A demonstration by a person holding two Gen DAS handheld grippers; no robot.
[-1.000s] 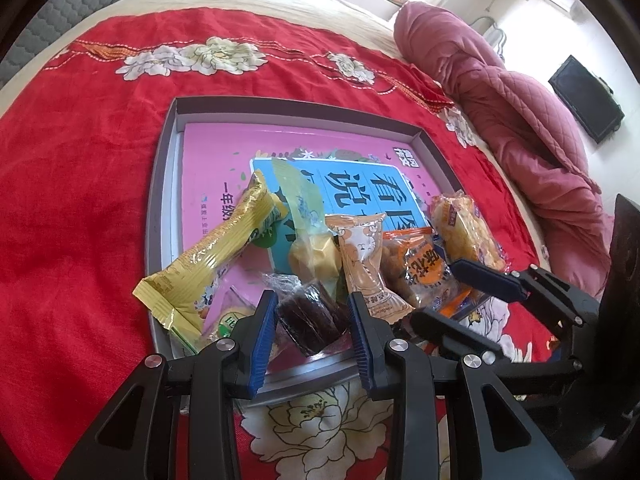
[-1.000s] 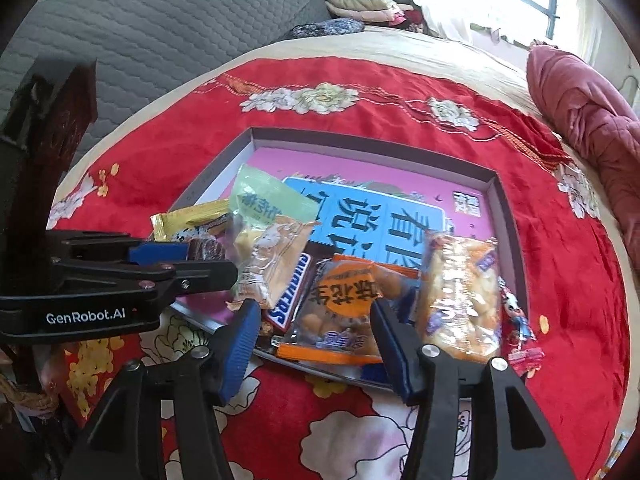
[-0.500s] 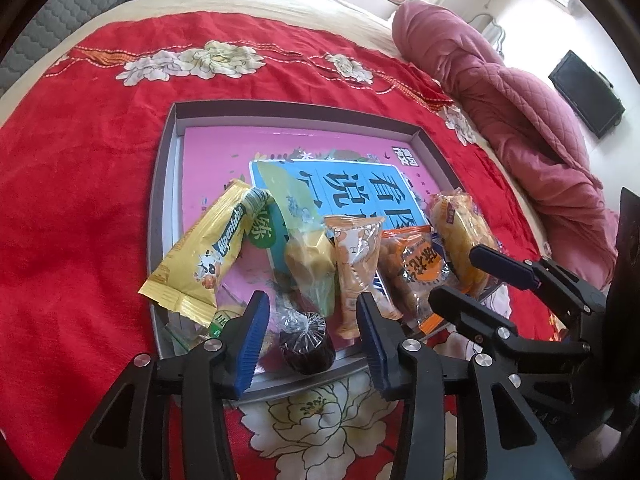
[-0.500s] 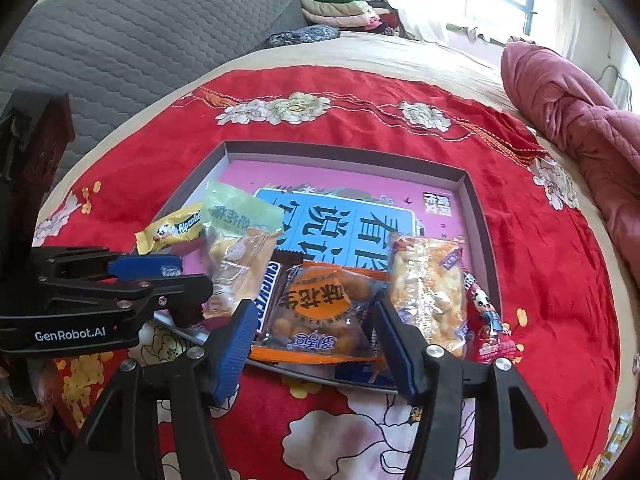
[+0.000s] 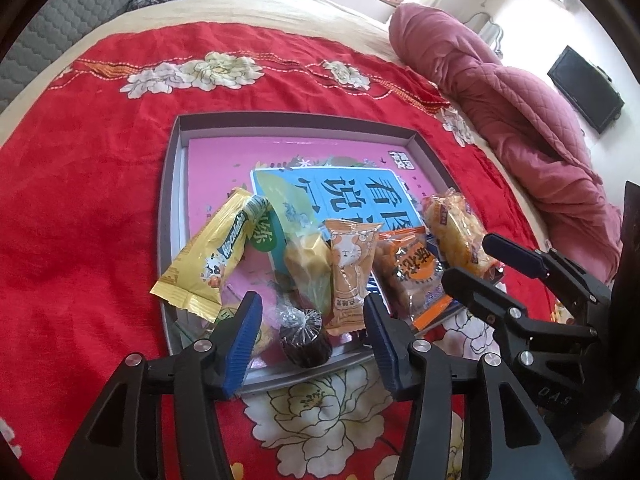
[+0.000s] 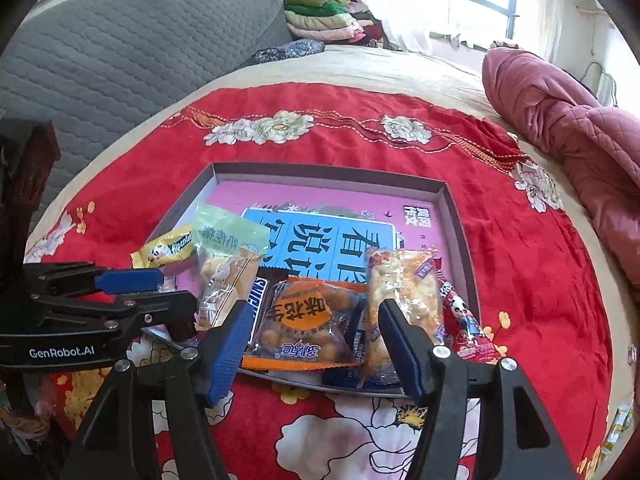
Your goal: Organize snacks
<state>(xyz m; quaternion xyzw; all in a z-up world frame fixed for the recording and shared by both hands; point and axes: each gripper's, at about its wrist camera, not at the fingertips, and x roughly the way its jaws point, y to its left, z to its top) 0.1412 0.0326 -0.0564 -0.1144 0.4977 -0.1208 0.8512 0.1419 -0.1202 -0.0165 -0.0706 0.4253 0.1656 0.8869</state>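
While overlapping packets (image 5: 352, 272) half-hide the tray's (image 5: 170, 216) printed sheet, both opening tools, left tool (image 5: 310, 338) and right tool (image 6: 312, 344), clamp nothing.

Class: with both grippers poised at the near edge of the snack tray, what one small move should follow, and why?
Probably draw the left gripper back. Its jaws are opening, clear of the dark wrapped candy, which already rests inside the tray. The right gripper, also opening, hovers by the orange packet.

right gripper (image 6: 312, 344) opening, pads clear | orange peanut packet (image 6: 304, 326) between fingers (image 6: 228, 344) | in tray (image 6: 460, 232)
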